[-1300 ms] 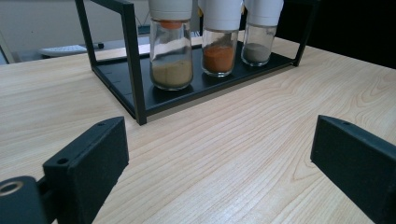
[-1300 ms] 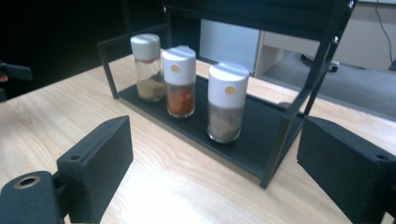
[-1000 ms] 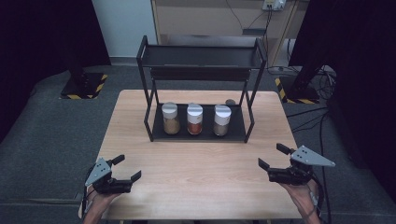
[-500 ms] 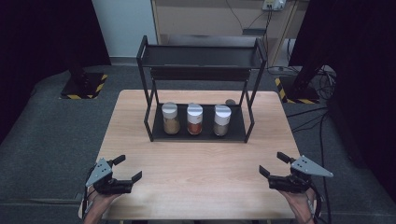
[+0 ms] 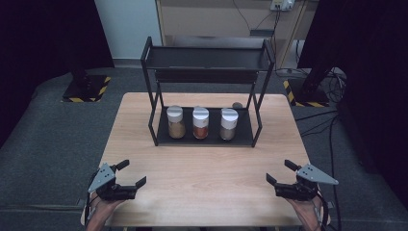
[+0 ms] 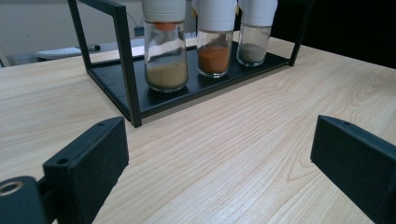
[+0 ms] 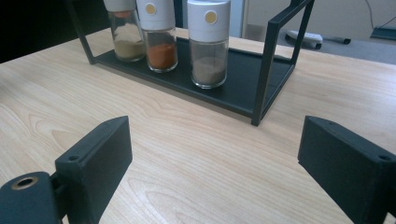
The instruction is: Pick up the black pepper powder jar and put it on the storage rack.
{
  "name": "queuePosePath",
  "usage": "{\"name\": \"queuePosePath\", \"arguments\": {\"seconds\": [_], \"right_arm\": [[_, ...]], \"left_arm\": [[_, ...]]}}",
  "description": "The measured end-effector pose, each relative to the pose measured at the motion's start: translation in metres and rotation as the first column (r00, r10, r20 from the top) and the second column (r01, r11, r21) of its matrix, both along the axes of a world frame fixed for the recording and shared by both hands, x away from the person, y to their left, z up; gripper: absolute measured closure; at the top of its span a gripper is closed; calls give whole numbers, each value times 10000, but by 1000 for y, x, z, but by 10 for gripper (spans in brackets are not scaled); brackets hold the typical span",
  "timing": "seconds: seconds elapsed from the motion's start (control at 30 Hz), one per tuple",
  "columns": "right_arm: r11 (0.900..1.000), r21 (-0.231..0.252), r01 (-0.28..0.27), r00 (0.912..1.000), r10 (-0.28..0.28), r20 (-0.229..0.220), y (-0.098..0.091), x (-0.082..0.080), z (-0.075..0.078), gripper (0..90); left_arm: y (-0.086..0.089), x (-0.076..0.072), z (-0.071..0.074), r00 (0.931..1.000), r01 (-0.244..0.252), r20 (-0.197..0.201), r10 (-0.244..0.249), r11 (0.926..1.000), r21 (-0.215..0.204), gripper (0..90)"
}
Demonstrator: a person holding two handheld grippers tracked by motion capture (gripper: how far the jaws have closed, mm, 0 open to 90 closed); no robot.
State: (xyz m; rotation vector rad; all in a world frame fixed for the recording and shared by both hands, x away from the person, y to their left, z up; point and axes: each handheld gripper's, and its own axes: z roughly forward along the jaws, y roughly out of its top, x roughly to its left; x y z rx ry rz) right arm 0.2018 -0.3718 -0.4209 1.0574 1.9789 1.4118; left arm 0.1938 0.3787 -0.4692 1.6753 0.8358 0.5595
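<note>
A black two-tier metal rack [image 5: 207, 138] stands at the middle of the wooden table [image 5: 202, 173]. Three white-capped glass spice jars stand on its bottom shelf: a tan one [image 5: 175, 122] [image 6: 164, 51] [image 7: 125, 35], an orange-red one [image 5: 200, 123] [image 6: 215, 44] [image 7: 159, 39] and a grey-brown one [image 5: 228, 124] [image 6: 254, 37] [image 7: 208, 46]. My left gripper [image 5: 132, 174] [image 6: 219, 154] rests open near the table's front left corner. At the front right corner my right gripper [image 5: 281, 172] [image 7: 215, 154] is open too. Nothing lies between either pair of jaws.
The rack's top shelf [image 5: 207, 60] holds nothing. A small dark round object [image 5: 237, 105] lies on the table behind the rack. Grey floor surrounds the table, with black stands on striped bases [image 5: 86, 89] at both far sides and cables [image 5: 332, 125] at the right.
My right gripper has sunk toward the table's front right corner. The left gripper and the jars have stayed put.
</note>
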Motion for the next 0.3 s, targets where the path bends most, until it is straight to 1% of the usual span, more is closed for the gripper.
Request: {"name": "queuePosePath", "arguments": {"seconds": [0.3], "right_arm": [[10000, 6, -48, 9999, 49, -94, -1, 2, -2, 98]], "left_arm": [[0, 1, 0, 10000, 10, -12, -10, 10000, 8, 35]]}}
